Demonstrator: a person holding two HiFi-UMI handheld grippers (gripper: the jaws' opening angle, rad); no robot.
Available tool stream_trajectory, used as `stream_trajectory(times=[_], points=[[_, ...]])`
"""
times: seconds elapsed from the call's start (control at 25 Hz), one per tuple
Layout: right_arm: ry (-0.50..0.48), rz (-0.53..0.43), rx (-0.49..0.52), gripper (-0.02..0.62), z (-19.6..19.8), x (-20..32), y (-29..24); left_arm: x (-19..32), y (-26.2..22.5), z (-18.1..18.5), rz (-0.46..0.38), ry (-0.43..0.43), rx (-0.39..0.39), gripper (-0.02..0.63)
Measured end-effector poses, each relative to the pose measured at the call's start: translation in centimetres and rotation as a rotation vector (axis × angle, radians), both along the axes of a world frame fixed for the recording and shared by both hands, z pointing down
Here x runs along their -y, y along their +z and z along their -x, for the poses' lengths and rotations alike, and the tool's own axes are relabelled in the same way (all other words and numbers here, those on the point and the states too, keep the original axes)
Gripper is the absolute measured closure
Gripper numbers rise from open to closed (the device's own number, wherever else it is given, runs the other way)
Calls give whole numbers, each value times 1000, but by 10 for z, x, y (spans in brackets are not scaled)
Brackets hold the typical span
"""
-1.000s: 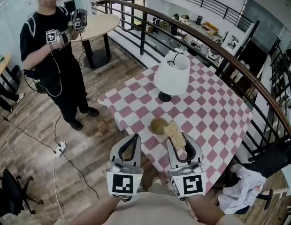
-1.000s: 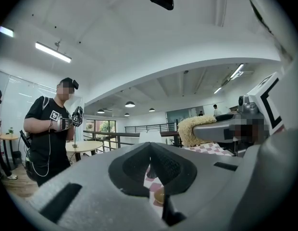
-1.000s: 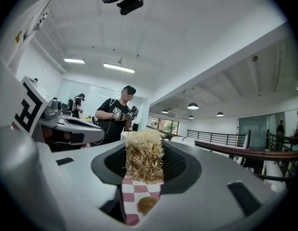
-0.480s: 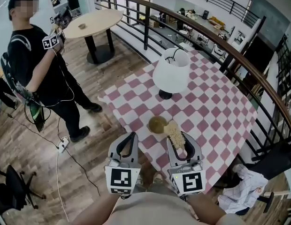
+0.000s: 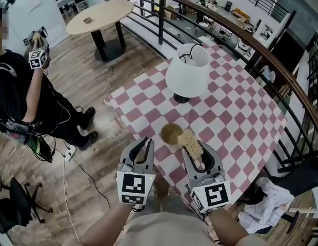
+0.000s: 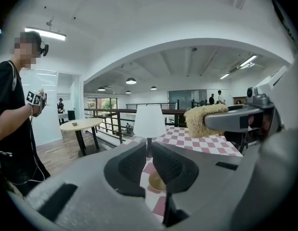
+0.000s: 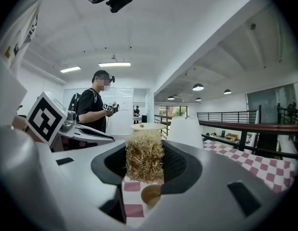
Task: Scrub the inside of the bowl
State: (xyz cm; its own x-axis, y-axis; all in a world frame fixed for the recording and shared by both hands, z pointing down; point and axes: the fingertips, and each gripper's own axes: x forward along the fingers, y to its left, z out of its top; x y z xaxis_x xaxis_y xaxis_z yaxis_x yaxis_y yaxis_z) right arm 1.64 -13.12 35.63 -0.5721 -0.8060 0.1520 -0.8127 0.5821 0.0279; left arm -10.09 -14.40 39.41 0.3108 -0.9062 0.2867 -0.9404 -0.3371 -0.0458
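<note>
A small tan bowl [image 5: 171, 133] sits on the pink-checked table [image 5: 236, 122] near its front corner. My right gripper [image 5: 196, 151] is shut on a straw-coloured scrubber [image 5: 191, 143], which hangs just right of the bowl and above the cloth. The right gripper view shows the scrubber [image 7: 145, 155] clamped between the jaws, with the bowl [image 7: 151, 195] below it. My left gripper [image 5: 147, 142] hovers left of the bowl, off the table's edge. Its jaws are opening, a narrow gap with nothing in it [image 6: 149, 152]; the bowl [image 6: 156, 182] shows through the gap.
A white table lamp [image 5: 187, 70] stands beyond the bowl. A dark railing [image 5: 282, 81] runs behind the table. A person in black [image 5: 25, 101] holding grippers stands at the left on the wood floor, with cables [image 5: 72, 160] nearby. A round wooden table [image 5: 100, 17] is farther back.
The head view has swung, so the person in black now sits farther left in the frame. My two grippers keep about the same places beside the bowl.
</note>
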Motion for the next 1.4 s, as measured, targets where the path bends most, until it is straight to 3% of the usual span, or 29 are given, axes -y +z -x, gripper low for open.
stream_trajectory(times=[0.08, 0.44, 0.64, 0.84, 1.0, 1.24, 1.4], points=[[-8, 13, -9, 434, 1, 8, 8, 9, 10, 1, 24, -6, 2, 535], [-3, 78, -71, 434, 1, 47, 56, 41, 78, -9, 184, 34, 11, 492], [11, 121, -97, 434, -4, 64, 86, 66, 115, -13, 242, 20, -49, 489], [21, 163, -120, 434, -8, 82, 115, 85, 158, -18, 362, 25, -97, 488], [11, 207, -109, 434, -6, 95, 135, 92, 183, -24, 409, 20, -180, 483], [-3, 248, -110, 434, -5, 106, 160, 92, 229, -31, 515, 24, -171, 483], [-6, 286, -110, 433, -3, 109, 179, 91, 254, -34, 612, 16, -223, 476]])
